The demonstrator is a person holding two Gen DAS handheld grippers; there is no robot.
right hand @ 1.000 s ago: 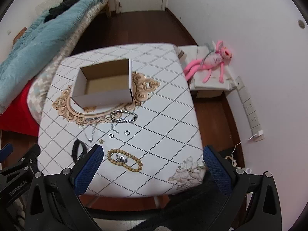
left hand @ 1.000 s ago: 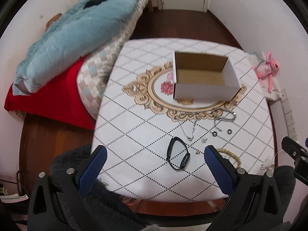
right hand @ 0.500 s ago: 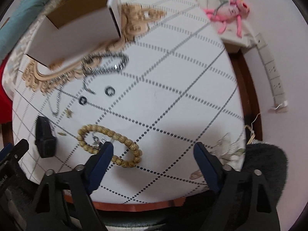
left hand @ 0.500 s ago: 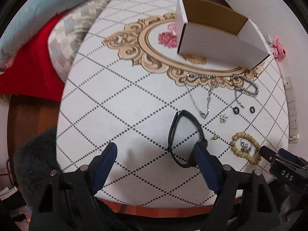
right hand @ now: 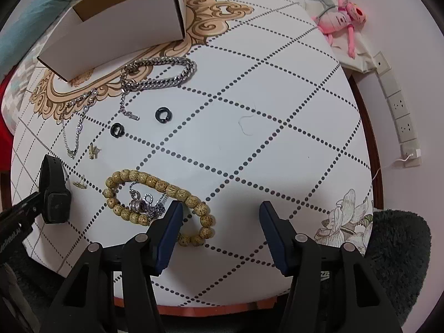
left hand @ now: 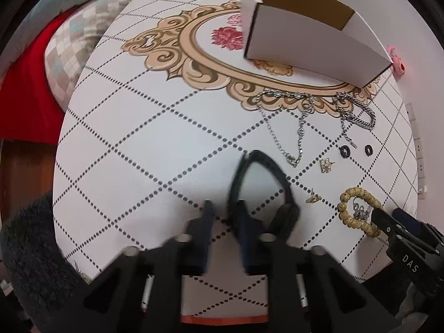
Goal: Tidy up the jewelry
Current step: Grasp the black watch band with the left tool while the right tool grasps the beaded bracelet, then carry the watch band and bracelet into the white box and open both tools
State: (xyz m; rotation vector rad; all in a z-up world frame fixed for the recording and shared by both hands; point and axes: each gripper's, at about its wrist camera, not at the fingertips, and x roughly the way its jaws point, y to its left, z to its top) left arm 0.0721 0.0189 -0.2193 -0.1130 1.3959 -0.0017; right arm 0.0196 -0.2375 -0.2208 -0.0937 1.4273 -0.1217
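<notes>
A black watch [left hand: 259, 183] lies near the front edge of the patterned table [left hand: 133, 144]. My left gripper [left hand: 224, 216] is right over it, blurred, jaws closing with the watch's left strap between them and a thin gap still showing. A wooden bead bracelet [right hand: 155, 183] circles a small silver chain [right hand: 144, 204]. My right gripper [right hand: 222, 216] is half open and closing, its left finger on the bracelet's near end, a few beads between the jaws. Further back lie a thick silver chain [right hand: 166, 75], a thin necklace [left hand: 291, 127], two black rings [right hand: 163, 115] and gold earrings [left hand: 326, 165]. An open cardboard box [left hand: 313, 47] stands beyond.
A bed with red and blue blankets [left hand: 25, 83] sits left of the table. On the right are a pink plush toy [right hand: 341, 16] and a wall power strip [right hand: 399, 105]. A dark fuzzy seat [right hand: 399, 249] wraps the table's near edge.
Both grippers have dropped close to the table and their jaws have narrowed. The left came down over the black watch, the right over the bead bracelet.
</notes>
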